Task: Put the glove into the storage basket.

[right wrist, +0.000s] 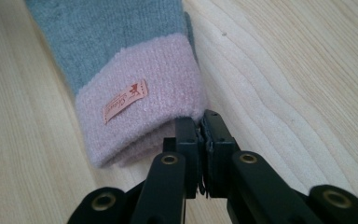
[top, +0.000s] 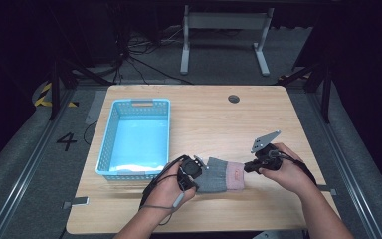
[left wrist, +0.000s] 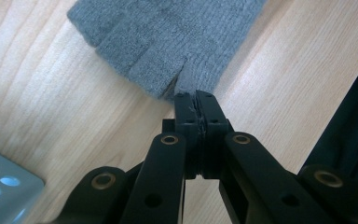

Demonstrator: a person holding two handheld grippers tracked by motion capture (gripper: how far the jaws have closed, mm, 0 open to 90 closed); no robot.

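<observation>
A grey knitted glove [top: 219, 175] with a pink cuff [top: 236, 176] lies flat on the wooden table [top: 219, 119], near its front edge. My left gripper [top: 204, 169] is at the glove's finger end. In the left gripper view its jaws [left wrist: 196, 95] are pressed together on the edge of the grey knit [left wrist: 168, 42]. My right gripper [top: 246, 168] is at the opposite end. In the right gripper view its jaws [right wrist: 200, 119] are shut on the corner of the pink cuff [right wrist: 140, 107], which carries a small orange label [right wrist: 126, 100].
A light blue perforated basket [top: 108, 129] stands on the table's left half, just behind my left hand; its corner [left wrist: 0, 186] appears in the left gripper view. A round cable hole [top: 234, 98] sits near the far edge. Beyond the table stands a white desk frame [top: 224, 30].
</observation>
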